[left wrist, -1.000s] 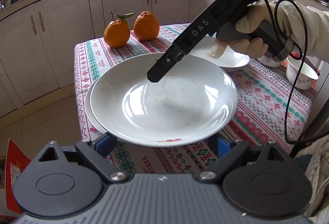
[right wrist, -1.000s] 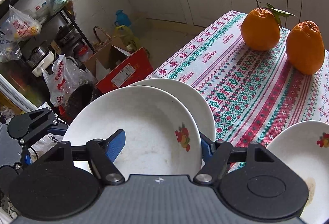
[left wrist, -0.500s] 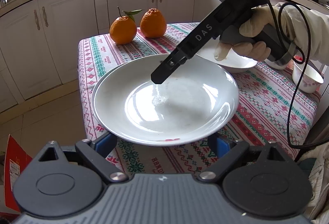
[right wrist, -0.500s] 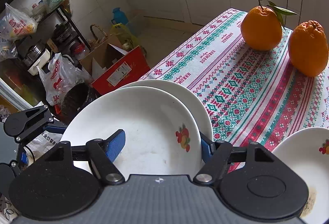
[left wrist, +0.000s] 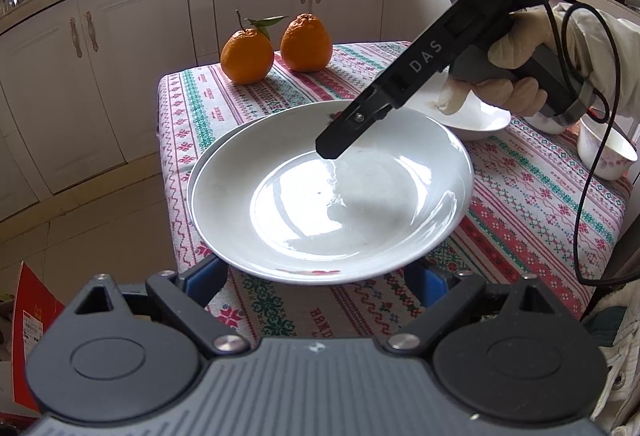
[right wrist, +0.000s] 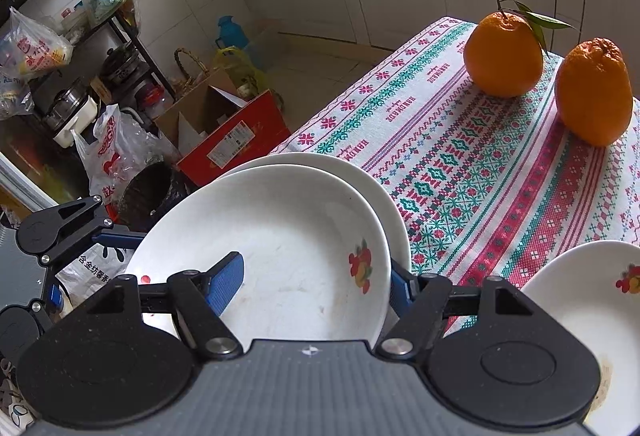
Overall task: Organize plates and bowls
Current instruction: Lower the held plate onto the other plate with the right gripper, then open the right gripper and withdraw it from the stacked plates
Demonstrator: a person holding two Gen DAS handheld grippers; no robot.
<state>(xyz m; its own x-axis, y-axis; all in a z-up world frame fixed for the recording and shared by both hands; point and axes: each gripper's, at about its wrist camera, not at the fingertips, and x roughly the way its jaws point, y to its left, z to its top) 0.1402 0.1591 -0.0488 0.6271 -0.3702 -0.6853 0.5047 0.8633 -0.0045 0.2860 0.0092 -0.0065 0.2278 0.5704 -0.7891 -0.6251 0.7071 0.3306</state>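
Now the right claw (right wrist: 316,276) pinches the rim of the upper white ceramic plate (right wrist: 280,236), stacking it at the desk (right wrist: 460,164) corner; the left claw (left wrist: 320,278) waits open, holding nothing.

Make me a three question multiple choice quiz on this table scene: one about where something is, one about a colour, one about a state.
1. Where do the two oranges sit?
A. on the patterned tablecloth
B. in a bowl
C. on the floor

2. What colour are the right claw's pads?
A. red
B. blue
C. yellow

3. How is the top plate?
A. pinched at its rim by the right claw
B. upside down
C. broken in half

Answers:
1 A: both stand on the cloth near its far end.
2 B: blue pads show on both fingers.
3 A: one pad lies inside the rim, the other outside.
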